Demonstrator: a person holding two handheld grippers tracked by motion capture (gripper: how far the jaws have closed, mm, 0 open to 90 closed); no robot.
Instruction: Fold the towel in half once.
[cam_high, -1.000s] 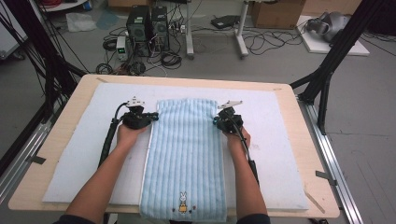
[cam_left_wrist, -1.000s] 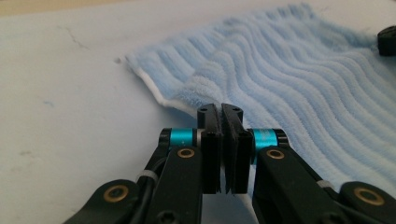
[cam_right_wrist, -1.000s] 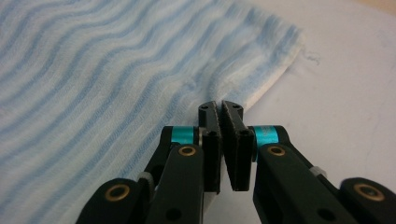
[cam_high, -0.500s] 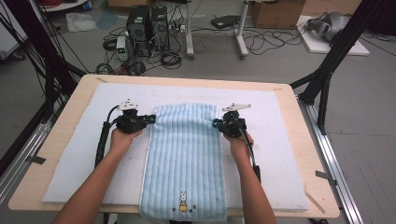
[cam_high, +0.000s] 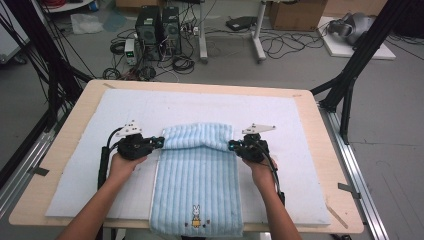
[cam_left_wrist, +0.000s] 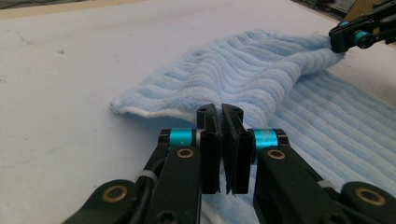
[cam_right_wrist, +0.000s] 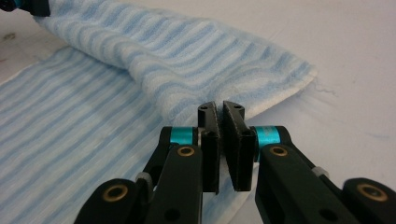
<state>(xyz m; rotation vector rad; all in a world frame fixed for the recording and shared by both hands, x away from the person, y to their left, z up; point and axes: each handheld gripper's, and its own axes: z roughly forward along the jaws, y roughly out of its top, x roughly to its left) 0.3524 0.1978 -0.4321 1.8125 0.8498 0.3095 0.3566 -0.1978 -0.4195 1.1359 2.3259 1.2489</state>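
Both pairs of jaws are pinched tight on towel corners: the left gripper on 1, the right gripper on the other. Between them the far end lies folded over; beyond the jaws, the rest lies flat on the mat.

Wooden table standing on grey concrete floor, white foam mat covering most of its top. Black frame struts leaning in at both sides, metal rails running along the table edges. Two black computer towers sitting on the floor behind, tangled cables sprawling around them. White desk legs rising at the back, cardboard box resting beyond. White board lying on the floor at far right, grey object sitting on it. Even, soft indoor light falling everywhere.
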